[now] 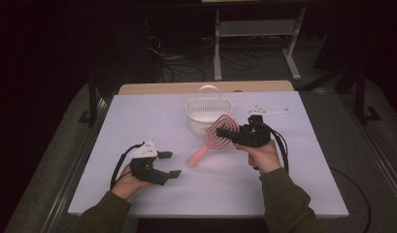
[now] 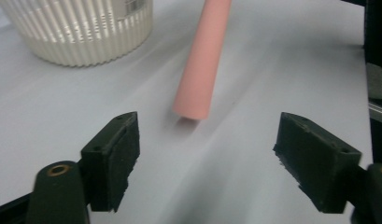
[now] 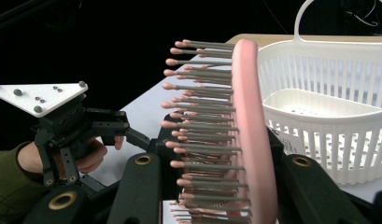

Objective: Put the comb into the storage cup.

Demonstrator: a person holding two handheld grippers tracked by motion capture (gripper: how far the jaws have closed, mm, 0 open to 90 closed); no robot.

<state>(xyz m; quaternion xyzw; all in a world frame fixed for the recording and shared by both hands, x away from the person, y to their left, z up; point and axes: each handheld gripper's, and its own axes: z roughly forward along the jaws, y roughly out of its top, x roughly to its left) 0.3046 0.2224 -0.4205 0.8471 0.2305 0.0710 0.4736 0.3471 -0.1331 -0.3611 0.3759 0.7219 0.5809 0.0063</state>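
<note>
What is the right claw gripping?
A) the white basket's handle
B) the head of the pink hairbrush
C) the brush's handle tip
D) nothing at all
B: the right claw is shut on the bristled head of the pink hairbrush, beside the white basket.

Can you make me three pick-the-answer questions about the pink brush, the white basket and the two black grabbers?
1. Where is the white slatted plastic basket?
A. at the table's far side, behind the brush
B. on the floor
C. in the person's lap

2. What colour is the plastic hairbrush with rows of bristles?
A. green
B. pink
C. blue

3. How does the left black two-jaw gripper stand?
A. clamped on the basket
B. clamped on the brush handle
C. open, holding nothing

Answers: 1 A, the high view shows it beyond the brush head. 2 B, handle and head are pink. 3 C, its pads stand apart over bare table, while the right gripper clamps the brush head.
</note>
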